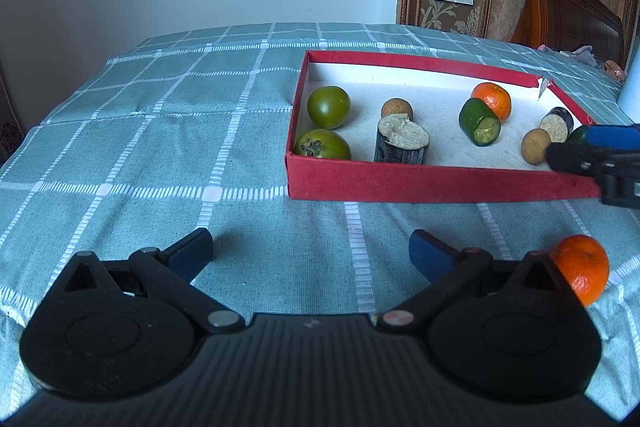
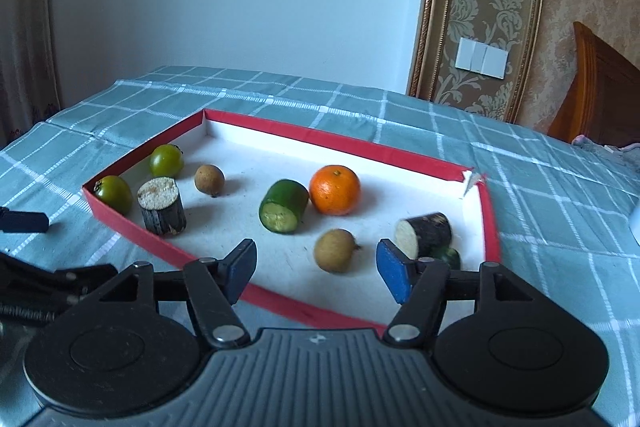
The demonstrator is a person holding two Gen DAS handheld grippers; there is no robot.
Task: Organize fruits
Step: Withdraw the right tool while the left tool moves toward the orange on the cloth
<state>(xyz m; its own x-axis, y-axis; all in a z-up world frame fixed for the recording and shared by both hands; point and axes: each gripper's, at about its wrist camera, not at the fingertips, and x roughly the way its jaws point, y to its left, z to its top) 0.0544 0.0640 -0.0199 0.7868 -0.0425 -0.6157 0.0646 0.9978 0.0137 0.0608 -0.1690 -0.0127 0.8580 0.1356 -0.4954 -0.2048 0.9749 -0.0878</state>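
In the right wrist view, the right gripper (image 2: 316,269) stands half open and empty over the red tray's (image 2: 132,233) near rim. A green cucumber piece (image 2: 283,206) at centre lies with its cut face toward lower left. The left gripper (image 1: 310,253) gapes empty.

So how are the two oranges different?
The orange in the tray sits inside the red tray, beside the green cucumber piece; the orange on the cloth lies outside, by the left gripper. The tray one shows its stem end up; the cloth one lies tilted. Both are round and bright orange.
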